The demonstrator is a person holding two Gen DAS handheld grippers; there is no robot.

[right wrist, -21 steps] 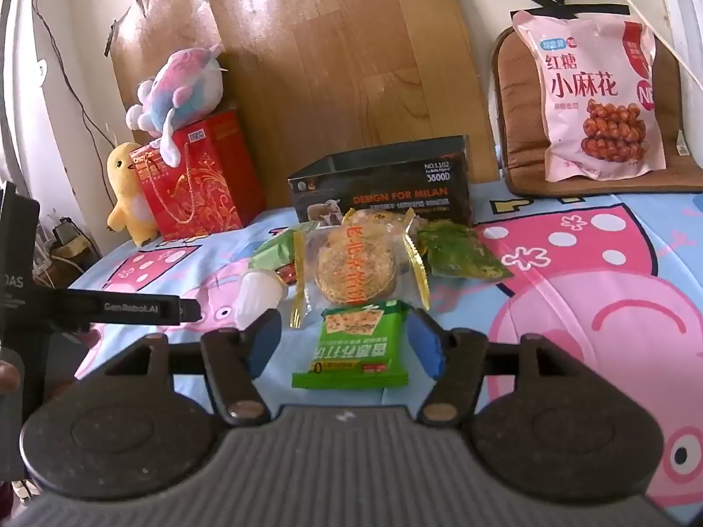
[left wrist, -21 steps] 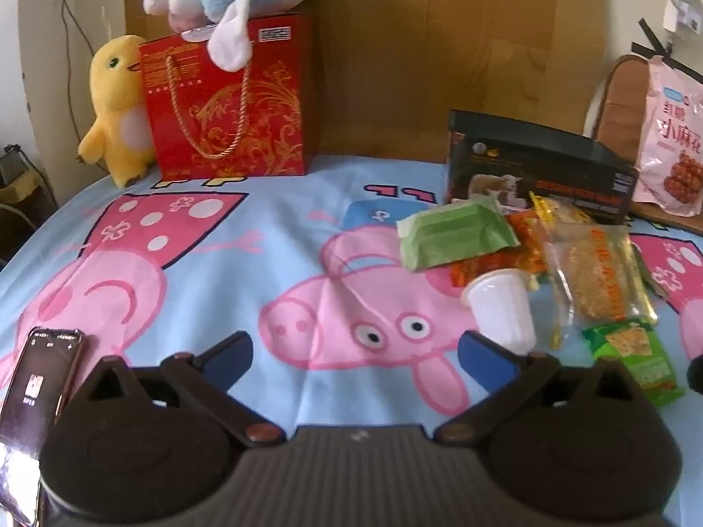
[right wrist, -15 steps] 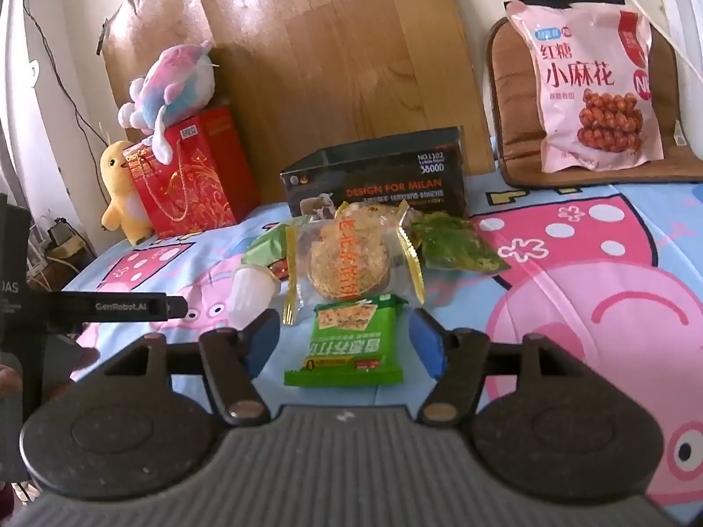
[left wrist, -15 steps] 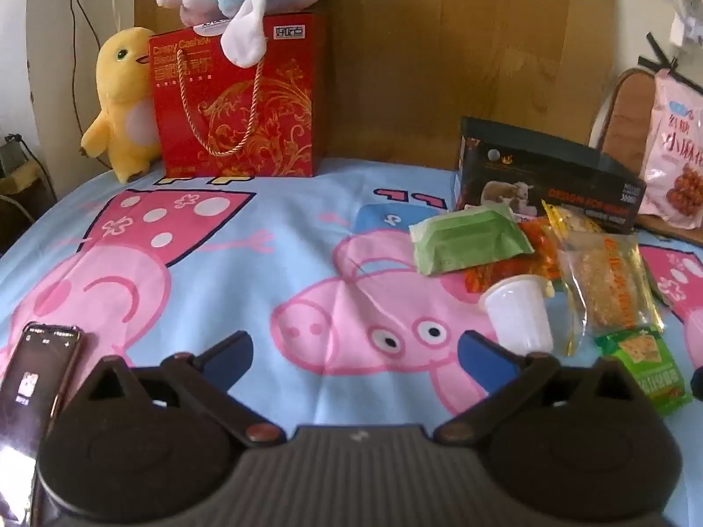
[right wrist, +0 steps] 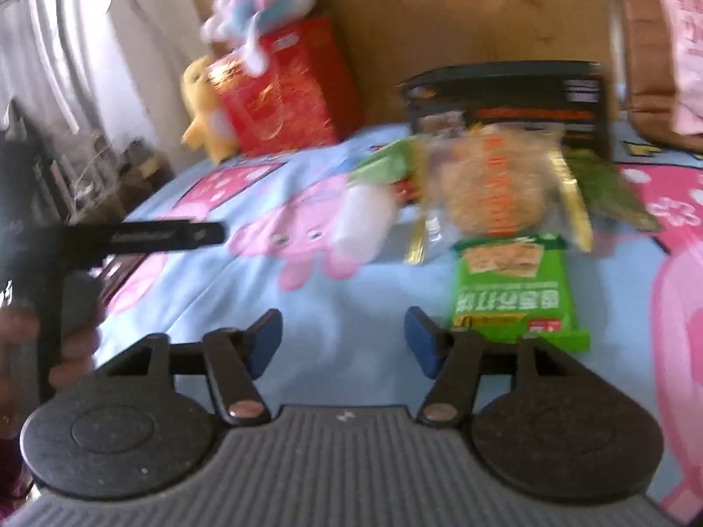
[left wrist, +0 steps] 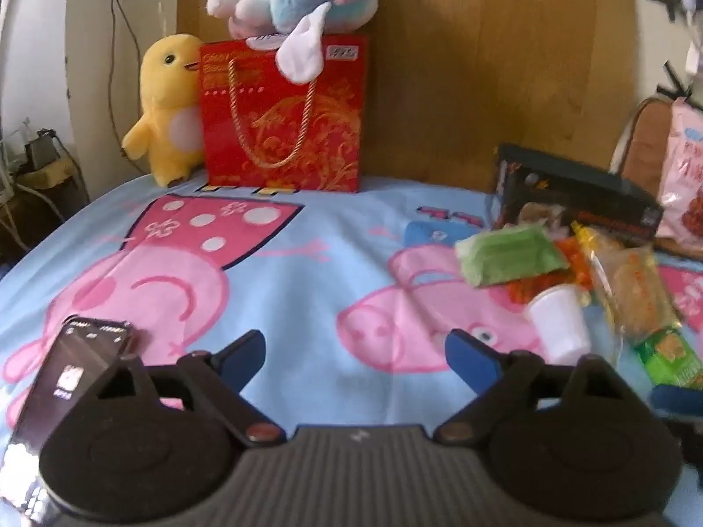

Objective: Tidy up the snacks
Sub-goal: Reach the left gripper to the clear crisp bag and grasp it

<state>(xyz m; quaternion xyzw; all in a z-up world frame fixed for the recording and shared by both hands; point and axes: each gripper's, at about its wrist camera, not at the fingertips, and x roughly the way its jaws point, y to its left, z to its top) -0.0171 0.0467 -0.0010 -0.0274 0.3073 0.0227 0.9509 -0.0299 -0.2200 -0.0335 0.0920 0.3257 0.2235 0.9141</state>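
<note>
Both wrist views low, facing headboard; share black box.

A large brown wooden board leans upright at the far edge of the light-blue cartoon-pig bedsheet. Left of the board stands a pale wall with a dark cable; daylight falls across it.
</note>
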